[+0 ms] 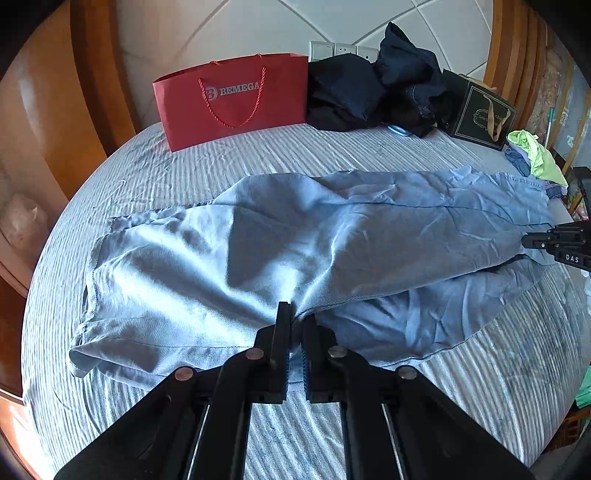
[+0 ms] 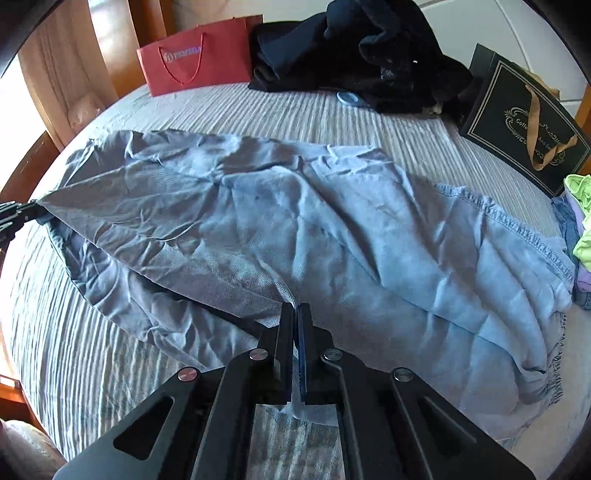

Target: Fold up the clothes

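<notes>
Trousers [image 1: 314,240] lay lengthwise across the bed [image 1: 258,155], near its front edge. Left gripper [image 1: 295,317] and right gripper [image 2: 295,308] were each clamped on the fabric's near edge, lifting the upper layer.

Light blue trousers [image 1: 332,236] with darker blue stitching, bed cover [image 1: 258,155] in fine grey and white stripes, red paper bag [image 1: 236,99] with silver letters, black clothes pile [image 1: 369,88], black gift bag [image 2: 517,122] with gold ornament, lime green garment [image 1: 535,155], black claws

Striped bed [image 1: 369,155], padded white headboard [image 1: 258,26]
</notes>
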### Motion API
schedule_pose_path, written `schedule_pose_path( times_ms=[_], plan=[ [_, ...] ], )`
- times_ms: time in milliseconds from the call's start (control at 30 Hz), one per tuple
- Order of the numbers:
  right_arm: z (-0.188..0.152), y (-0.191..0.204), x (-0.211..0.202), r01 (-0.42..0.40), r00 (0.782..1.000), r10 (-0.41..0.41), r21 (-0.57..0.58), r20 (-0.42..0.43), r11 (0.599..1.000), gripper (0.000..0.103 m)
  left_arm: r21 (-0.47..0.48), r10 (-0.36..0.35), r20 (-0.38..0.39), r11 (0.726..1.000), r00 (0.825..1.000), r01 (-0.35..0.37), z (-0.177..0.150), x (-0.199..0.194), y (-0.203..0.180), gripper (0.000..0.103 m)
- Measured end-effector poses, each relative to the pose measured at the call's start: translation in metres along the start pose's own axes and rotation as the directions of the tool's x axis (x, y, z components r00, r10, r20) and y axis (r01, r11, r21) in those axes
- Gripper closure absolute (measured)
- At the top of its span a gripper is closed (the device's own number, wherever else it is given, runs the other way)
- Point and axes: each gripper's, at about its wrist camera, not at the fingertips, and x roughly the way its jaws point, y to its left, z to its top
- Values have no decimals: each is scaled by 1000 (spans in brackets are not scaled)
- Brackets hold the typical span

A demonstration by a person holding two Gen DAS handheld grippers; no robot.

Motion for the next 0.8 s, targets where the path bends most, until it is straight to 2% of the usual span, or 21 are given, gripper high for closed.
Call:
schedule_pose_path(
  times_ms=[100,167,233,300,333,400,433,467,500,567,600,633,700,800],
  plan=[
    [-10,-2,-19,-49,999,49,-4,3,999,102,-4,-13,-2,1000,1000,13,-6,-5,0,99],
    [-21,-2,-17,-91,995,91,0,-36,996,102,-6,-22,-3,1000,1000,22,-9,-8,0,99],
    [-32,-1,-4,-86,992,85,-5,-97,996,101,-2,-29,-33,1000,999,29,-16,-4,-2,99],
    [-33,-13,-8,-82,993,85,37,-85,996,93,-16,-25,-99,1000,995,24,-24,10,-1,97],
    [-33,-20,-12,-82,994,86,62,-72,995,84,-37,-35,-121,999,992,31,-27,15,1,94],
    [-32,-35,-20,-82,995,87,113,-46,990,70,-73,-69,-125,996,990,60,-26,10,8,86],
    [-32,-42,-24,-82,996,87,138,-32,987,64,-85,-84,-115,994,990,74,-24,4,12,77],
    [-32,-49,-28,-83,996,87,163,-19,983,62,-91,-87,-96,993,992,79,-20,-5,18,66],
    [-30,-61,-36,-63,998,64,185,-1,981,62,-98,-81,-70,992,994,73,-15,-14,25,62],
    [-25,-90,-48,-7,1000,1,241,27,971,60,-132,-20,-35,991,999,15,0,-22,47,61],
    [-25,-105,-55,20,999,-32,278,38,960,54,-150,14,-19,989,1000,-17,7,-26,59,61],
    [-25,-119,-59,40,997,-59,320,49,947,43,-169,49,-4,984,999,-49,15,-29,71,61],
    [-25,-150,-64,60,994,-93,394,65,917,29,-240,120,-18,963,993,-121,22,-20,107,61],
    [-26,-189,-65,97,988,-141,472,58,876,24,-329,190,-71,922,979,-203,26,4,155,61]
  ],
)
